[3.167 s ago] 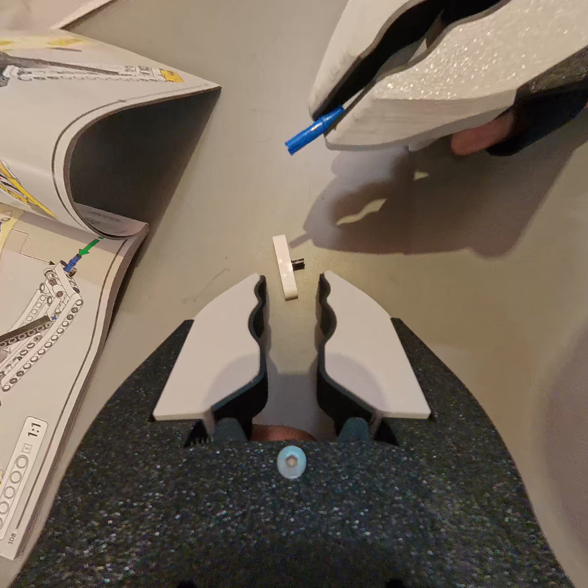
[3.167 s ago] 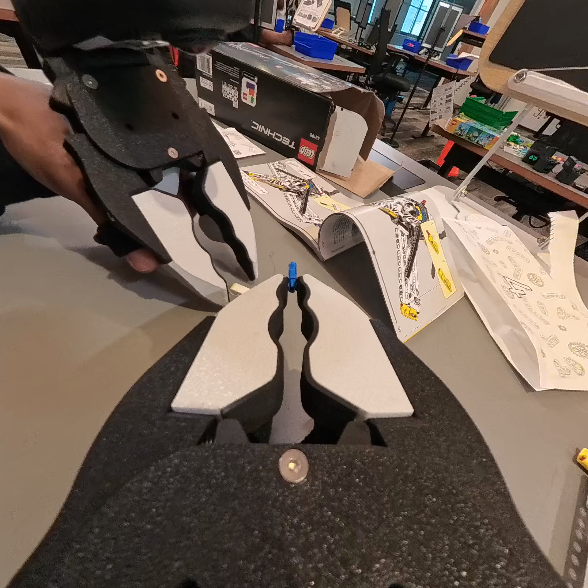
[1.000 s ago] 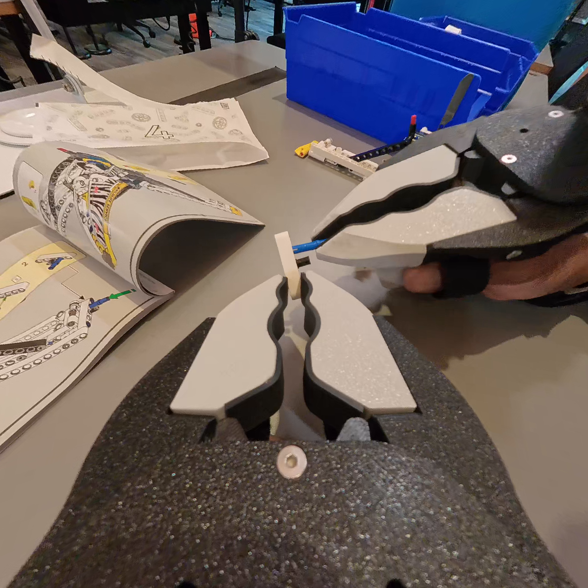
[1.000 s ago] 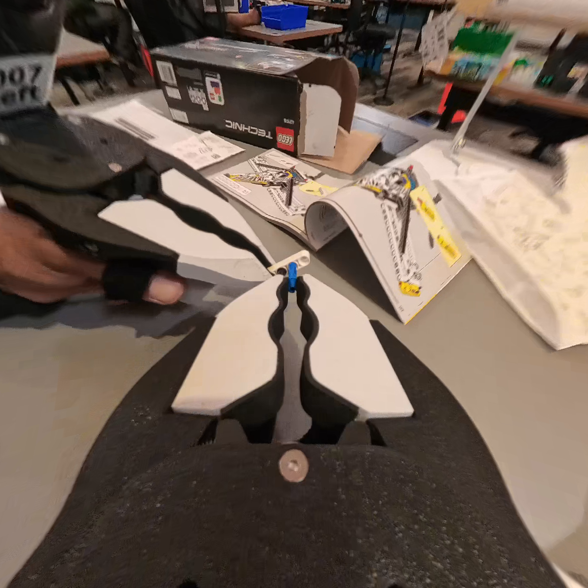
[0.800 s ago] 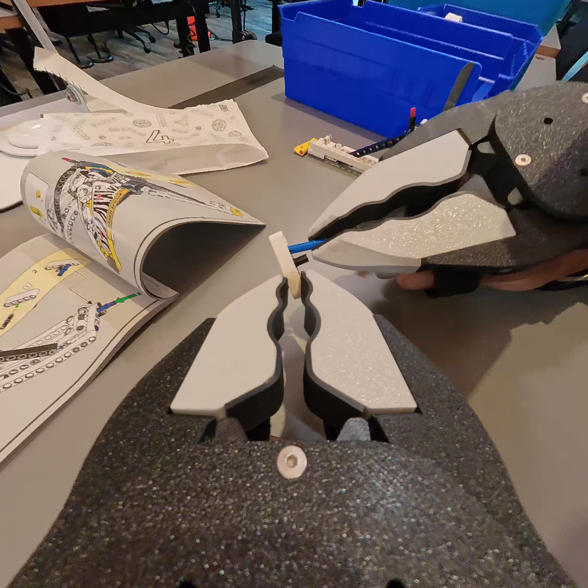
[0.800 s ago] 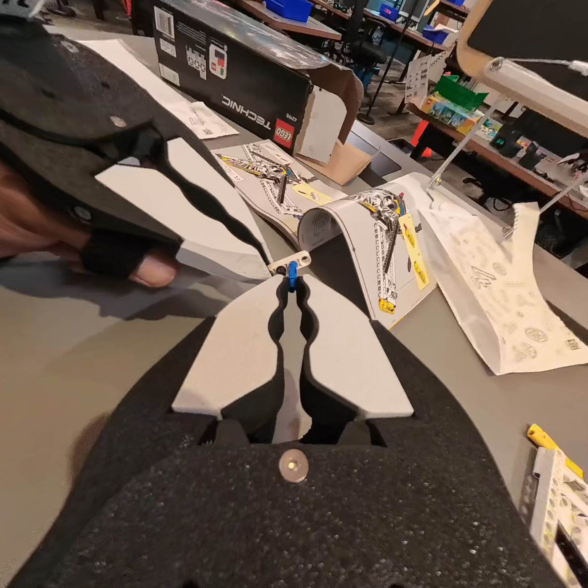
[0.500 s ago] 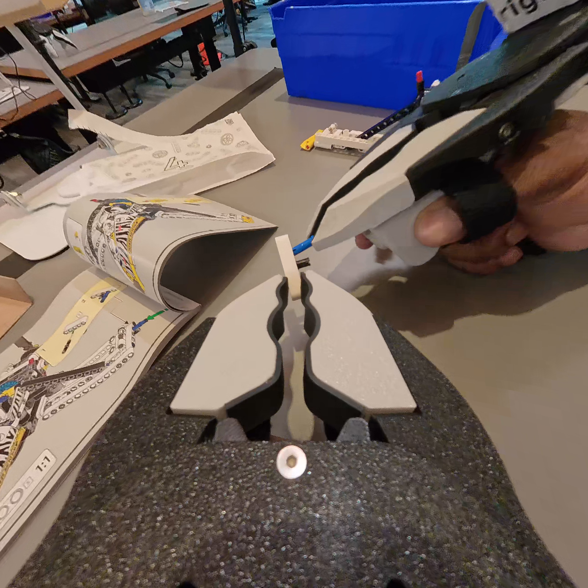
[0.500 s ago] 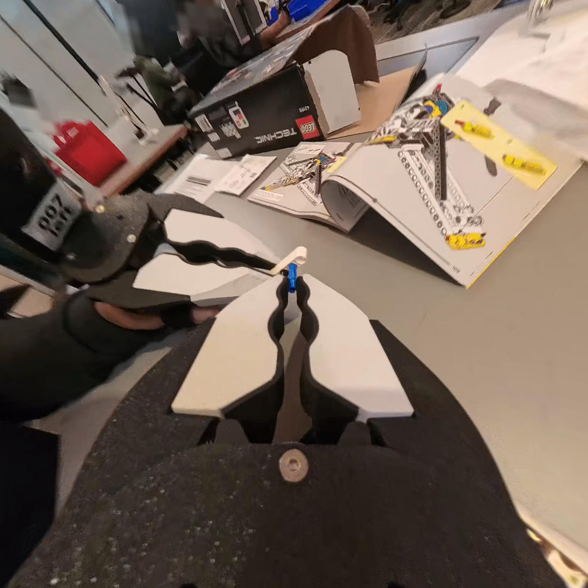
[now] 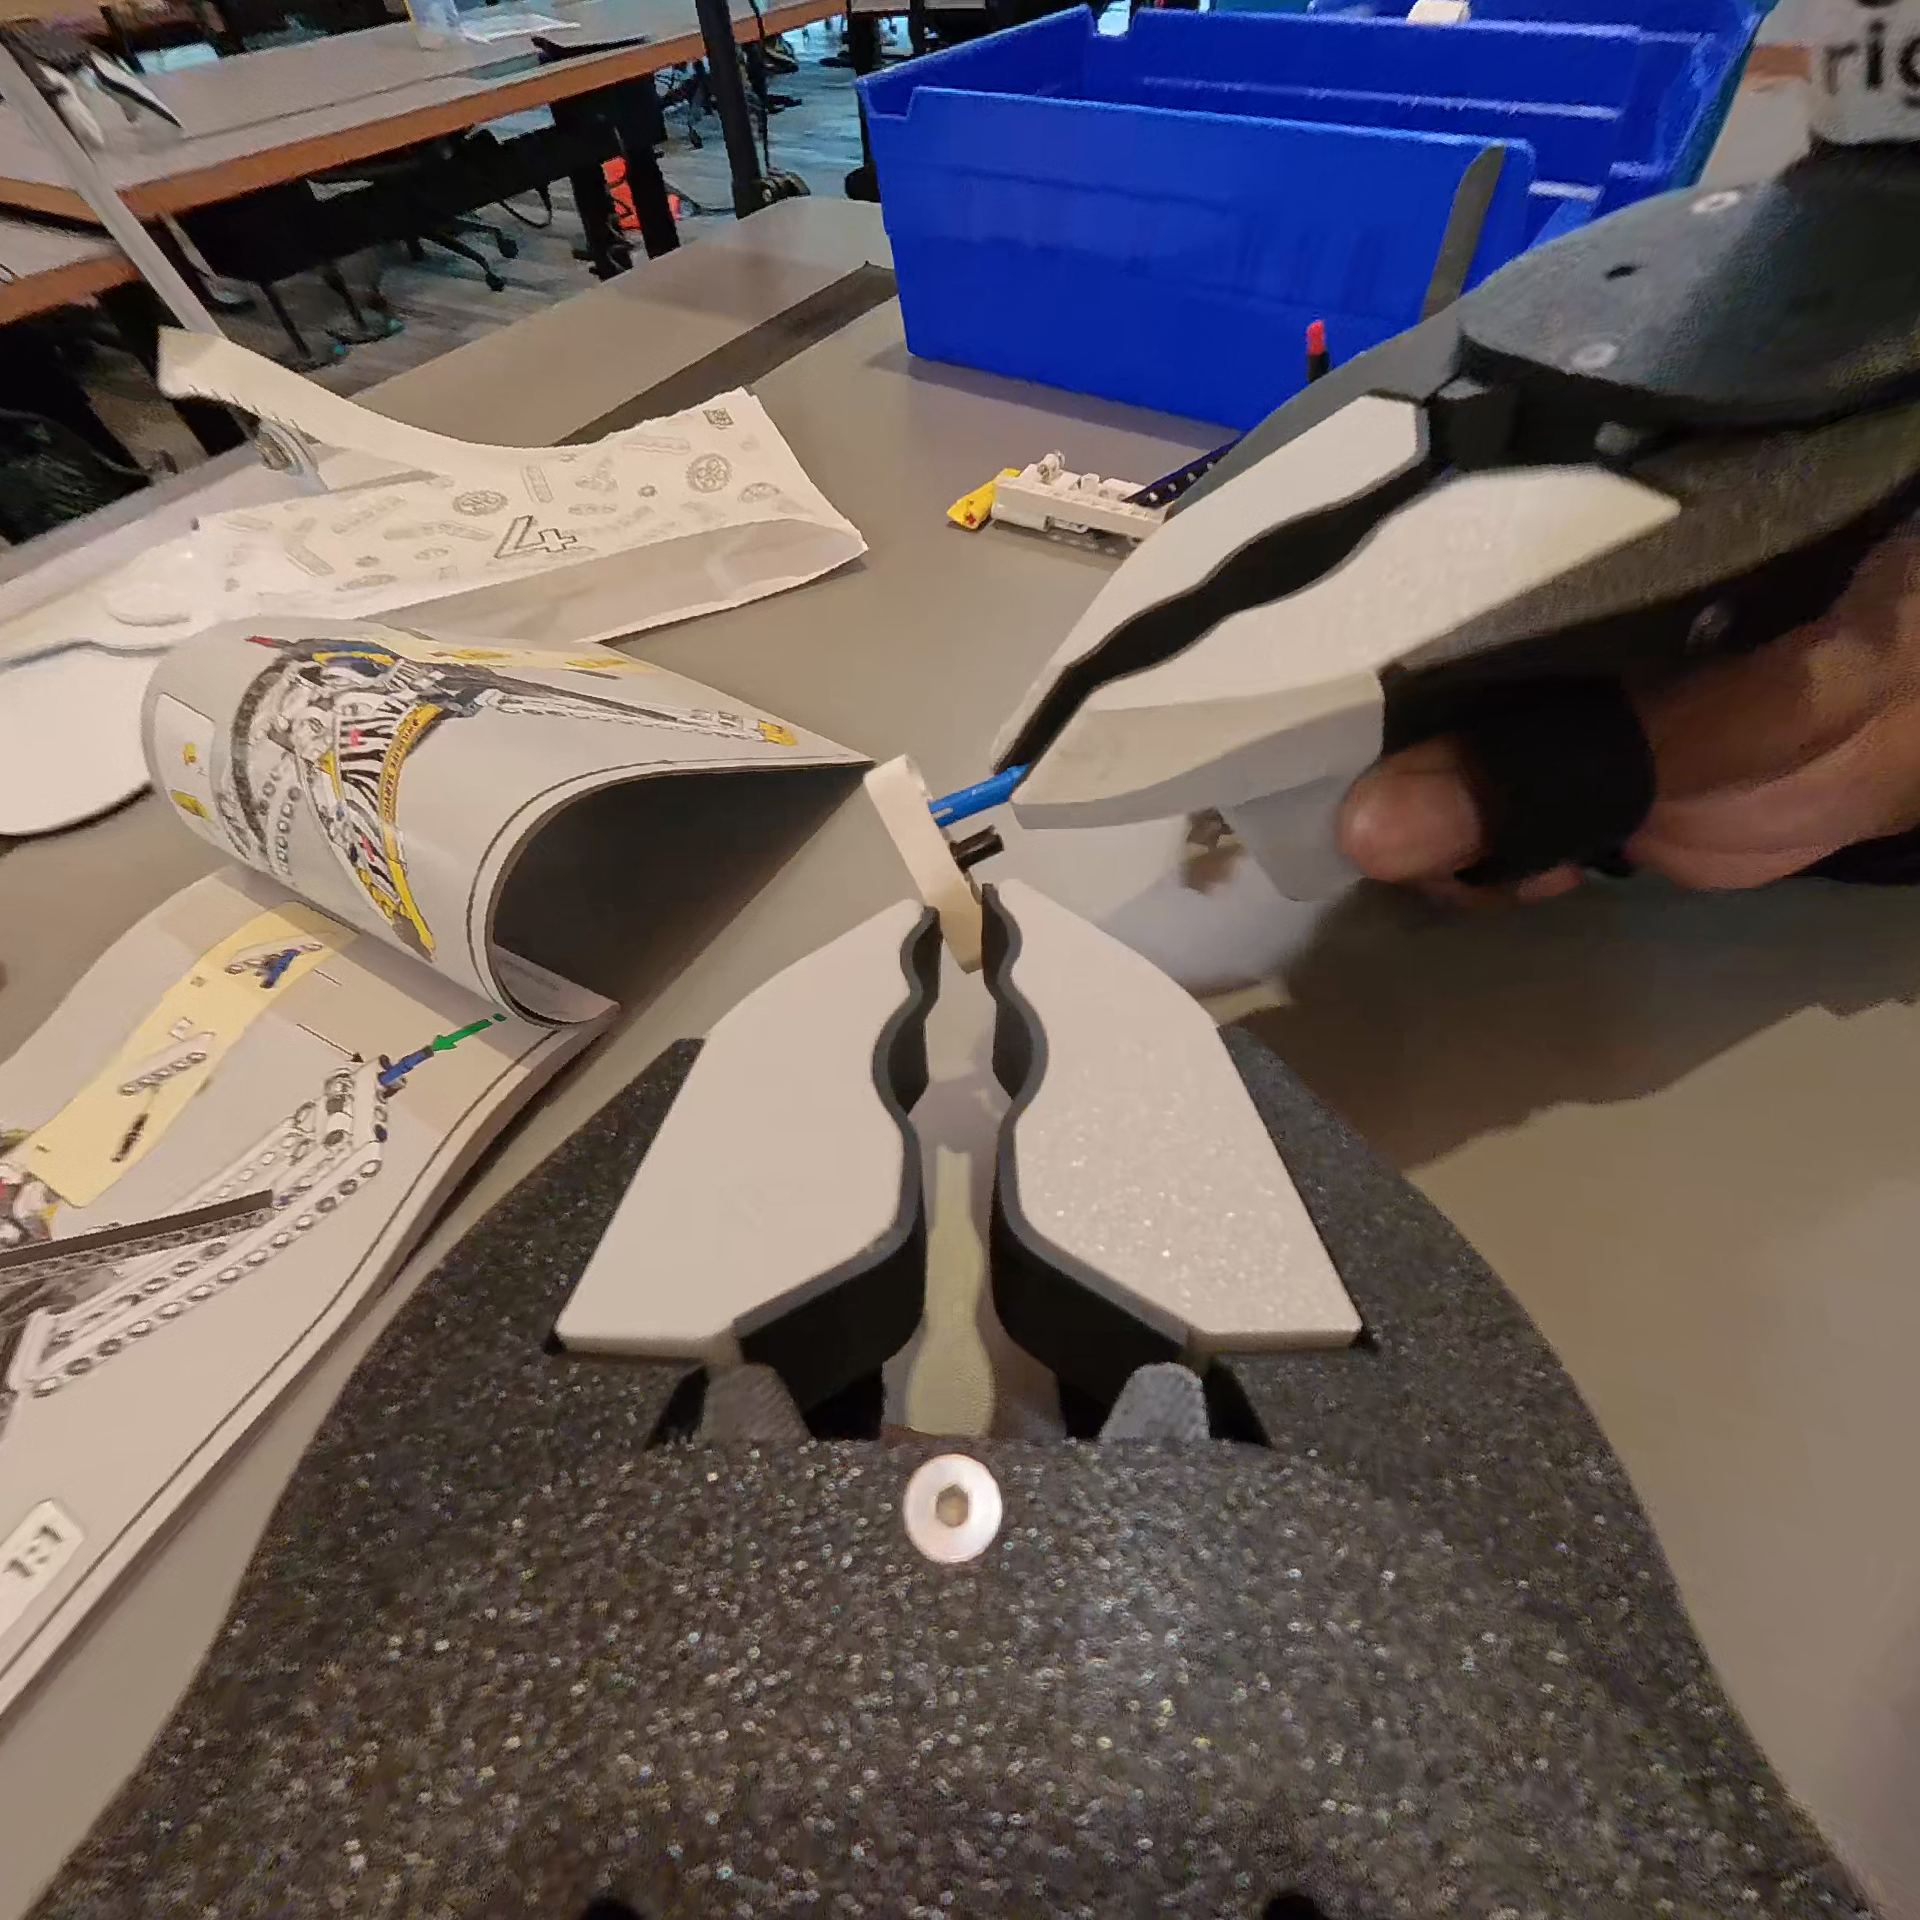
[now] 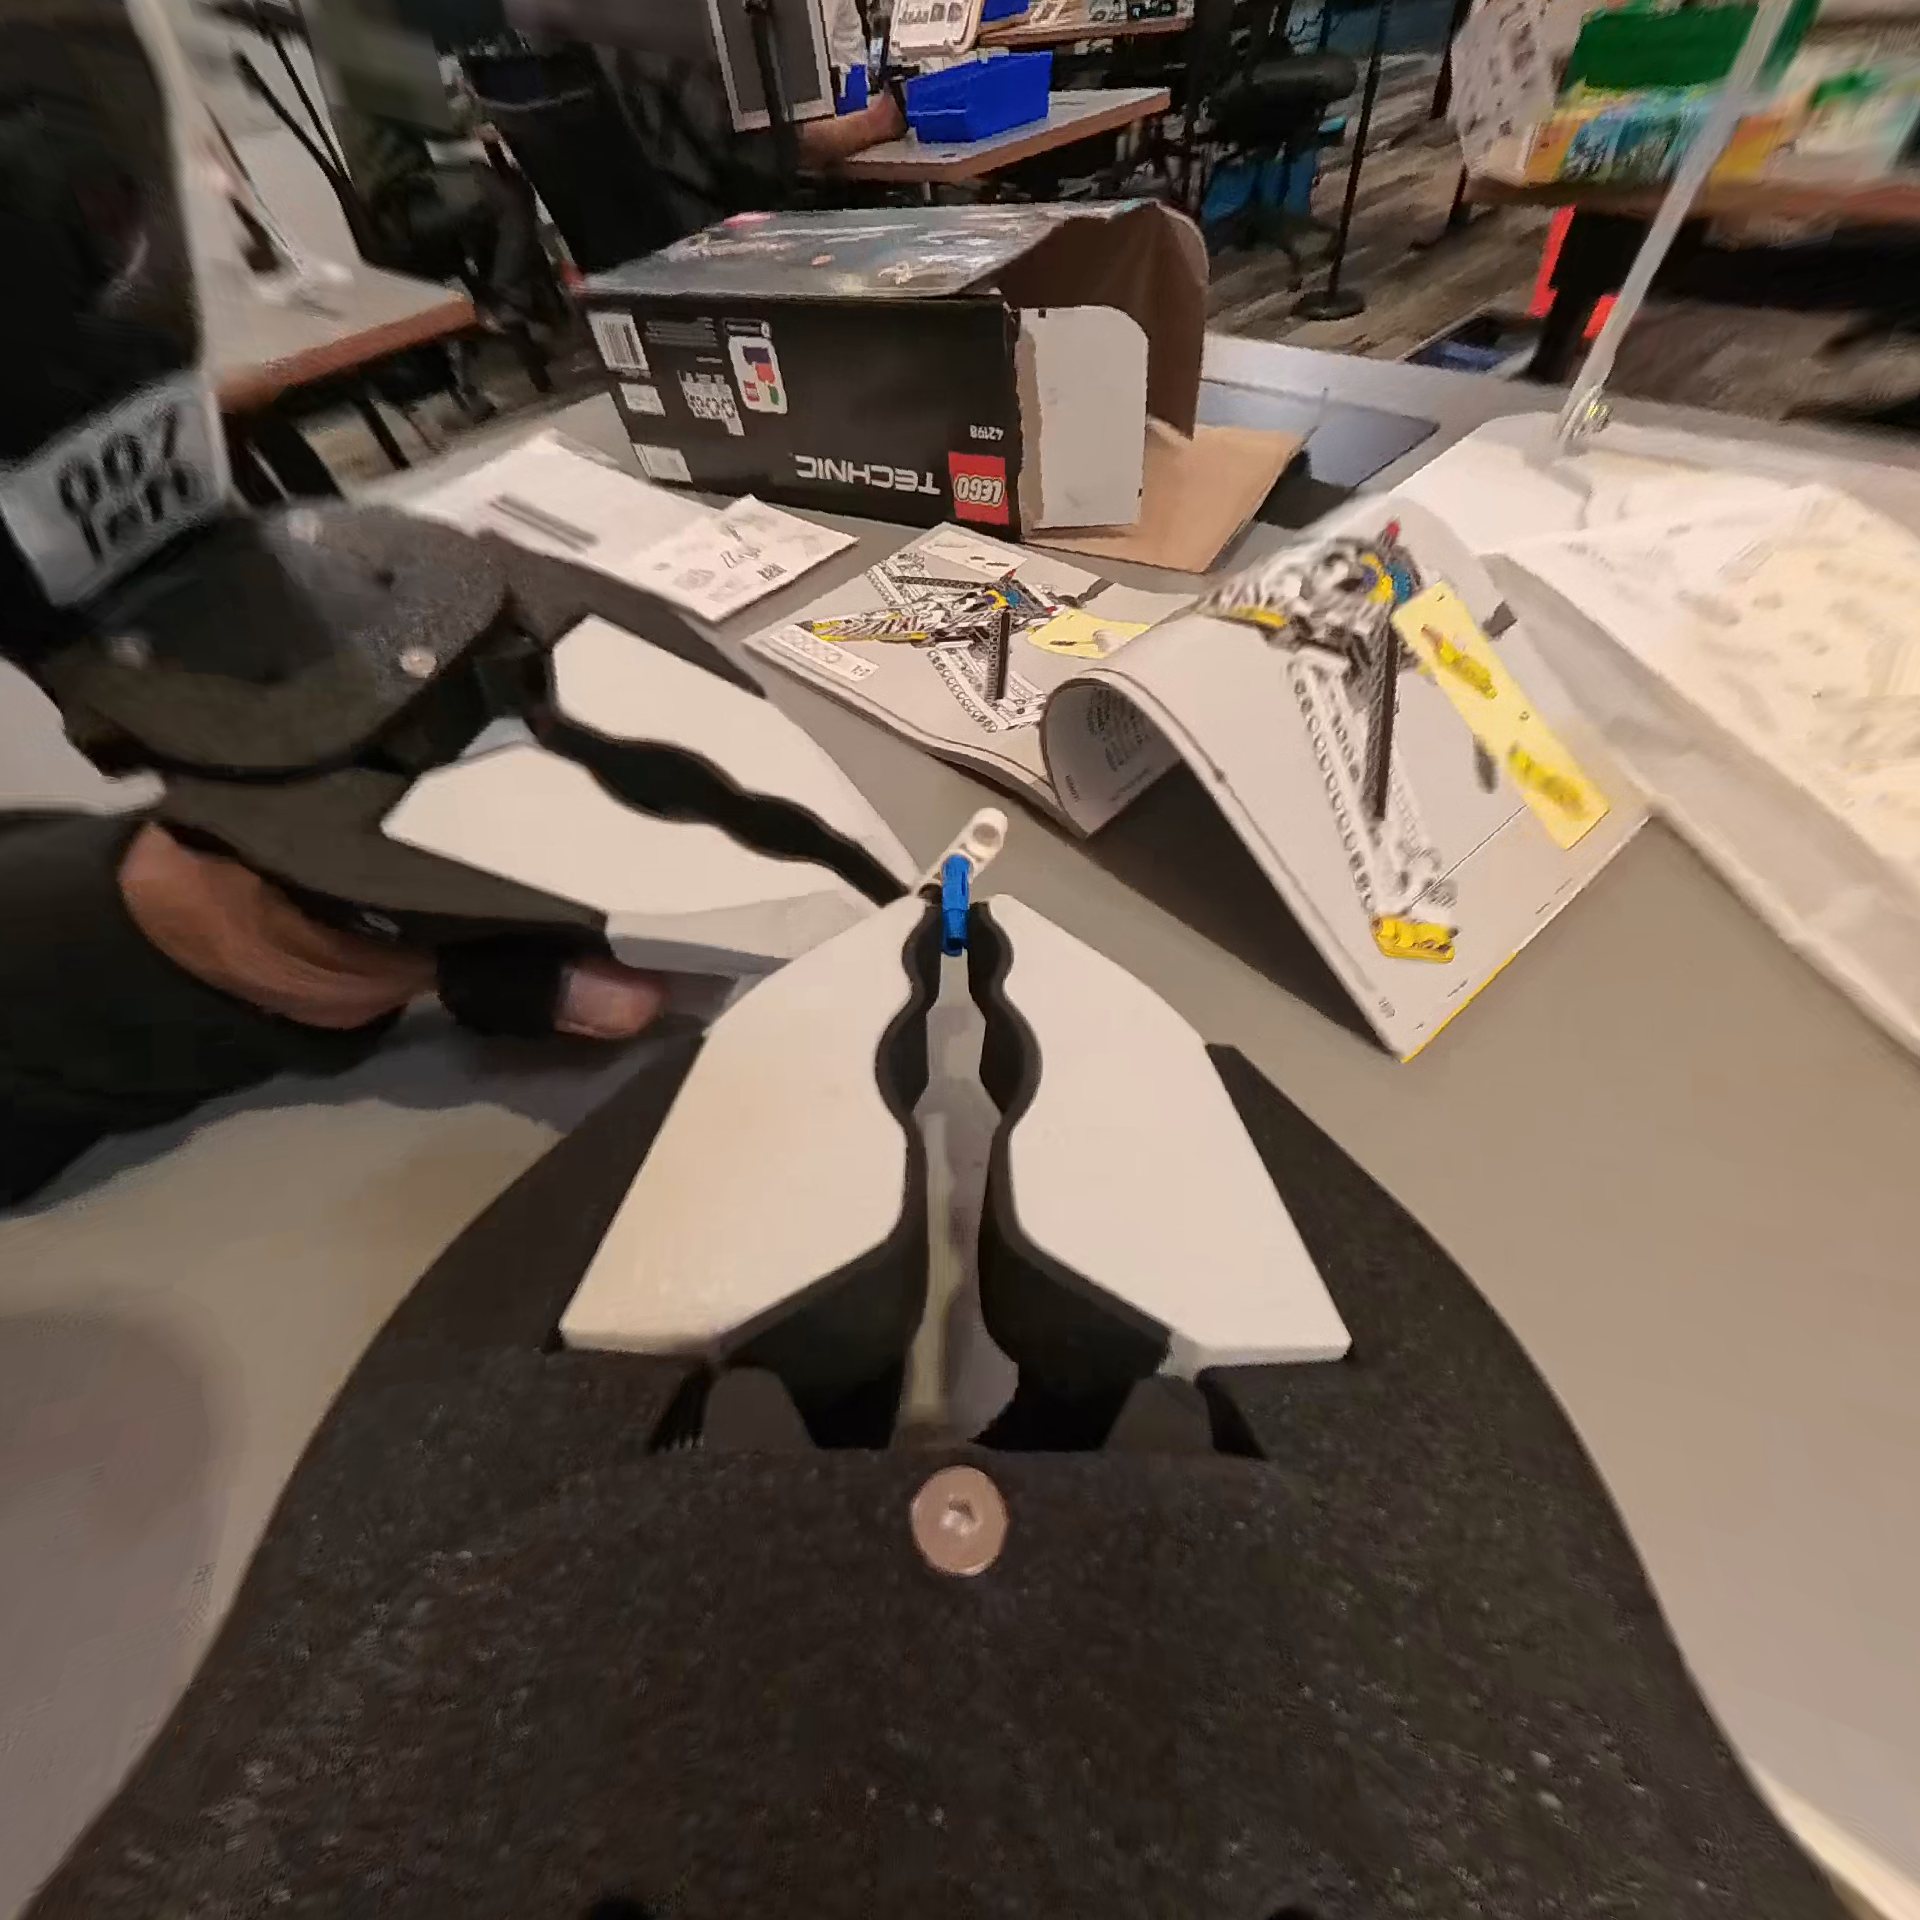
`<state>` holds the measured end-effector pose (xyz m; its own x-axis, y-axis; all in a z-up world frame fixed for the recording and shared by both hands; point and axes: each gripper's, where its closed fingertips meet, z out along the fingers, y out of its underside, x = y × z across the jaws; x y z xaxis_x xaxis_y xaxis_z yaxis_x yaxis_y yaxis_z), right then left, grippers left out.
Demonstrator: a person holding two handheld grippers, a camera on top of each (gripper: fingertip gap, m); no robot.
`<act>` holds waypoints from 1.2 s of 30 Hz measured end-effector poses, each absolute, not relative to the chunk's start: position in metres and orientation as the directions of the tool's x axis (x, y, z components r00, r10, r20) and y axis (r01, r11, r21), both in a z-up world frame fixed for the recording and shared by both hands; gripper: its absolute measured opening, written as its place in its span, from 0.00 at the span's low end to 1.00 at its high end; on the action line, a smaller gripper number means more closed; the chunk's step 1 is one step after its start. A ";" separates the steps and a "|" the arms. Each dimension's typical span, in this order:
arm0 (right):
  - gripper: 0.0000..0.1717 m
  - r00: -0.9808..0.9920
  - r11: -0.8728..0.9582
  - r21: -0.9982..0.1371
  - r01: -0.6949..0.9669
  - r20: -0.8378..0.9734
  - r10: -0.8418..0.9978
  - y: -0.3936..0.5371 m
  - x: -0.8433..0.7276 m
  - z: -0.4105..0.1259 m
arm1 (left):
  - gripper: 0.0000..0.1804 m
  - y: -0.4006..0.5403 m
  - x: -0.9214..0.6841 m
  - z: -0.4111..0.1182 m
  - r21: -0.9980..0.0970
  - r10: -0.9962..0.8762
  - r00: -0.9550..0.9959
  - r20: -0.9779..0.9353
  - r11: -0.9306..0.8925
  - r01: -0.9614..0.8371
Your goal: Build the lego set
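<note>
My left gripper [image 9: 961, 920] is shut on the lower end of a small white beam [image 9: 920, 842] with a black pin [image 9: 977, 847] sticking out of it. The beam stands tilted above the table. My right gripper [image 10: 954, 914] is shut on a blue pin [image 10: 953, 904]. In the left wrist view the right gripper [image 9: 1023, 784] comes in from the right and the blue pin [image 9: 977, 795] has its tip at the beam's upper hole. The beam also shows in the right wrist view [image 10: 971, 844], held by the left gripper [image 10: 904, 883].
An open instruction booklet [image 9: 416, 790] lies curled at the left. A white paper bag [image 9: 540, 520] lies behind it. Blue bins [image 9: 1195, 197] stand at the back right, with a small white and yellow assembly [image 9: 1070, 499] before them. A black box [image 10: 831, 384] stands at the back. The tips of both grippers are at nearly the same place.
Some three seconds ago my left gripper was open around the beam on the table; now it grips the lifted beam. The right gripper has brought the blue pin's tip to the beam.
</note>
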<state>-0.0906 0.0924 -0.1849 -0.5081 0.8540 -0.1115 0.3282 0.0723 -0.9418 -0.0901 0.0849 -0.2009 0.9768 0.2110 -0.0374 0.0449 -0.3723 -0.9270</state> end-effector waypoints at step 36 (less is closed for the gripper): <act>0.03 -0.520 0.212 -0.927 0.309 0.022 0.854 0.091 -0.091 -0.191 | 0.04 0.083 -0.093 -0.209 -0.882 0.205 0.958 -0.199 -0.463 -0.084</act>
